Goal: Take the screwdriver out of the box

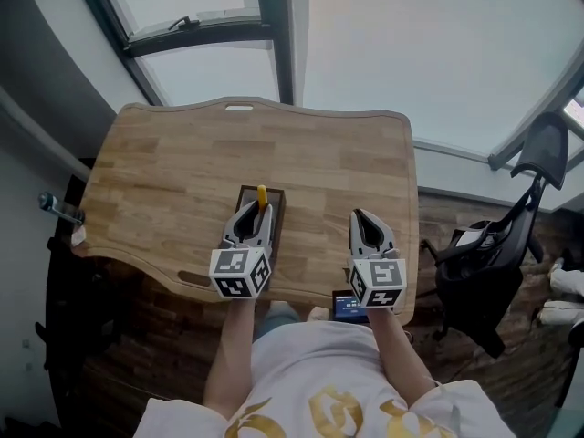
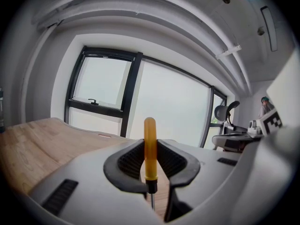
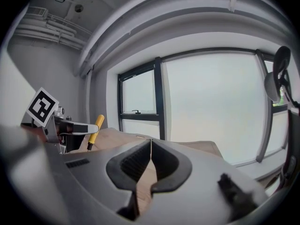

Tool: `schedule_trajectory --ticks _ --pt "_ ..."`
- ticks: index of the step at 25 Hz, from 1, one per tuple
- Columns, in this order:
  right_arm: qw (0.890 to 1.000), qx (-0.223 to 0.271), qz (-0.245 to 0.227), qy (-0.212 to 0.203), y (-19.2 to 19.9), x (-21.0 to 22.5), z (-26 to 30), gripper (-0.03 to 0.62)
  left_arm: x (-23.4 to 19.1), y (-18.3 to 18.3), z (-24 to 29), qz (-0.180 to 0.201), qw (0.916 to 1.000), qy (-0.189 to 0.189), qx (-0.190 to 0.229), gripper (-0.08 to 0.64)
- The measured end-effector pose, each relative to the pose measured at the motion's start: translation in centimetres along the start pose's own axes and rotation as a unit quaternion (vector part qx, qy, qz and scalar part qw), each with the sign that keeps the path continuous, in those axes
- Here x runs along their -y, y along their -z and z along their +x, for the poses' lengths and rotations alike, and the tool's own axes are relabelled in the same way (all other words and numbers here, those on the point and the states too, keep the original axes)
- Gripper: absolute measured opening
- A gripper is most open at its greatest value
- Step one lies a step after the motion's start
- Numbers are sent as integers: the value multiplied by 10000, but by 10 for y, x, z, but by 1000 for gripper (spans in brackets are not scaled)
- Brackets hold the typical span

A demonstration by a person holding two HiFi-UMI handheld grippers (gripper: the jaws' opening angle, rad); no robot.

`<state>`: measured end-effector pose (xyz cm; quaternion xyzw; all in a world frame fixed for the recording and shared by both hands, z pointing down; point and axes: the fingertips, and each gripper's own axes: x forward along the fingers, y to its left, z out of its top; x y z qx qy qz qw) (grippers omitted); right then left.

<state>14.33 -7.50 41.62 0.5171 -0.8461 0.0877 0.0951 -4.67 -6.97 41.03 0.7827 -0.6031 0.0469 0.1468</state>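
Note:
My left gripper point(image 1: 256, 210) is shut on the yellow handle of a screwdriver point(image 1: 262, 196), which stands upright over a small dark brown box point(image 1: 278, 210) on the wooden table point(image 1: 173, 167). In the left gripper view the handle point(image 2: 150, 132) rises between the pads, and its black collar and thin metal shaft point down behind the jaws. My right gripper point(image 1: 363, 217) hovers to the right of the box, shut with nothing in it point(image 3: 150, 146). The right gripper view also catches the screwdriver point(image 3: 96, 128) at far left.
A phone point(image 1: 348, 307) lies at the table's near edge under my right hand. A black office chair point(image 1: 488, 263) stands off the table's right side. Large windows point(image 1: 401, 35) run beyond the far edge. A metal handle point(image 1: 57, 208) sticks out at left.

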Motion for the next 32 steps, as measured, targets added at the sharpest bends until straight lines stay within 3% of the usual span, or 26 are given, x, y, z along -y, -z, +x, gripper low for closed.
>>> schedule_trajectory --ticks 32 --pt "9998 -38 -82 -170 3 -17 -1 32 -6 9 -17 76 9998 -147 -66 86"
